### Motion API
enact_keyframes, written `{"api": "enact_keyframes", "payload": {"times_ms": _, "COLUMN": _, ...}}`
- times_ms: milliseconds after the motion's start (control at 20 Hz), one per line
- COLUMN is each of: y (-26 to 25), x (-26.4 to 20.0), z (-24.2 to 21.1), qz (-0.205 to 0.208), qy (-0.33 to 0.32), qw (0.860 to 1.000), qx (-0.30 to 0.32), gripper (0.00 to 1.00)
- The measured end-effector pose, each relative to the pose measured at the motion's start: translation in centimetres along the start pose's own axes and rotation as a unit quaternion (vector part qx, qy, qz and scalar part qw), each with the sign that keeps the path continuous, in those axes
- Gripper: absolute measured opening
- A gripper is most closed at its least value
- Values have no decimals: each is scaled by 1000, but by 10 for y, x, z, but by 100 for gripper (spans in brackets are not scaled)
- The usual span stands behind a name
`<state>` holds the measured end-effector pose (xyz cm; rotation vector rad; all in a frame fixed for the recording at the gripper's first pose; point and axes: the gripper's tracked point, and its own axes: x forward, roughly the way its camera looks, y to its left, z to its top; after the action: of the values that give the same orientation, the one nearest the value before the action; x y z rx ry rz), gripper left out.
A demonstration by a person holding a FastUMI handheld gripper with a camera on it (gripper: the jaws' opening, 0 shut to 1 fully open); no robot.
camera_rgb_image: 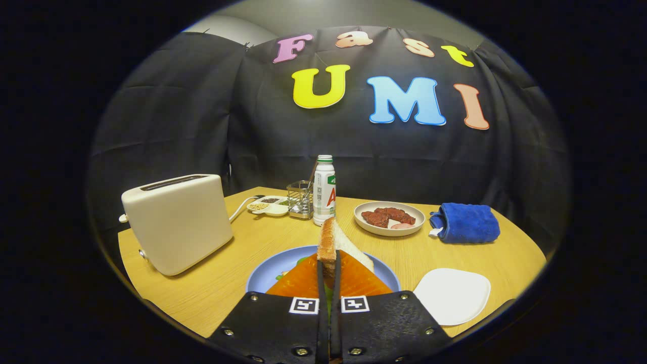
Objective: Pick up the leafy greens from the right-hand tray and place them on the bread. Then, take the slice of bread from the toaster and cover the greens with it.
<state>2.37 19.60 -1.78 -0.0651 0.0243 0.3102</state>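
Observation:
My gripper [329, 264] is shut on a slice of bread [333, 241], which stands on edge between the fingers, crust toward me. It hangs over the blue plate [273, 270], where bits of leafy greens [302, 261] peek out beside the fingers; what lies under them on the plate is hidden. The white toaster [177, 220] stands to the left on the wooden table, its slots showing nothing. The white tray [452, 294] to the right of the plate is bare.
A drink bottle [324, 189], a wire holder [300, 199] and a small divided dish [268, 205] stand at the back. A bowl with pieces of meat [389, 218] and a folded blue towel [465, 223] sit back right. The wooden table [222, 283] edge curves near.

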Motion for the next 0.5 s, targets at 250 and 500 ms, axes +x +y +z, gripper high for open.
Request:
{"api": "enact_keyframes", "payload": {"times_ms": 250, "y": 16, "x": 5, "z": -20, "qz": 32, "qy": 40, "qw": 998, "qx": 34, "gripper": 2}}
{"api": "enact_keyframes", "payload": {"times_ms": 500, "y": 24, "x": 9, "z": -36, "qz": 46, "qy": 67, "qw": 995, "qx": 50, "gripper": 2}}
